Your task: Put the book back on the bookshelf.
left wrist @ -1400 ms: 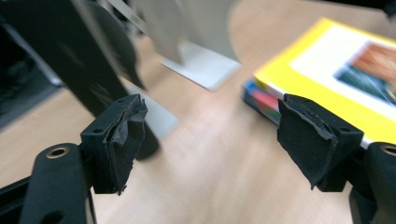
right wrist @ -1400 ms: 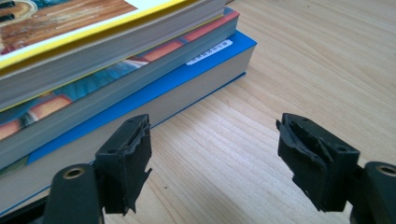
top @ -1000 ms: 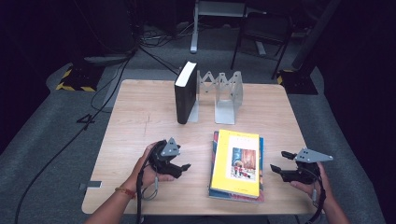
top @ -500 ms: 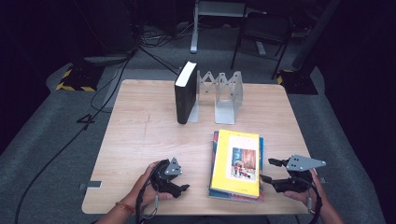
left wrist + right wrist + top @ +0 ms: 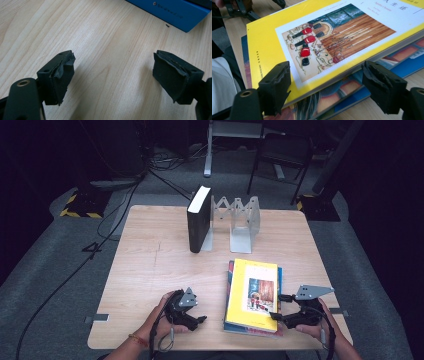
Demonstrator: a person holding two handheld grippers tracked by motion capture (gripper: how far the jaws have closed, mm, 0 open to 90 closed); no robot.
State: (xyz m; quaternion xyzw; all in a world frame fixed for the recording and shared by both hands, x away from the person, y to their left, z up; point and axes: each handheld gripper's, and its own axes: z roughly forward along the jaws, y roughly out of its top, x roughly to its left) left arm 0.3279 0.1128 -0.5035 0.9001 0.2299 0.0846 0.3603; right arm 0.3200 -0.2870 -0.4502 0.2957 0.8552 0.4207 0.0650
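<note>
Right gripper view: yellow book (image 5: 342,42) (small cover lettering, too blurred to read).

The left gripper (image 5: 196,318) sits low at seven o'clock in the high view, jaws spread wide apart and pointing toward three o'clock. The right gripper (image 5: 278,306) sits at five o'clock, jaws just opening wider, aimed toward nine o'clock.

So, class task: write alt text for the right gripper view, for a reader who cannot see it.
Two open black jaws of the right gripper frame the near corner of a yellow book lying on a stack of colourful books on a wooden table. The left gripper shows at the top left.
</note>
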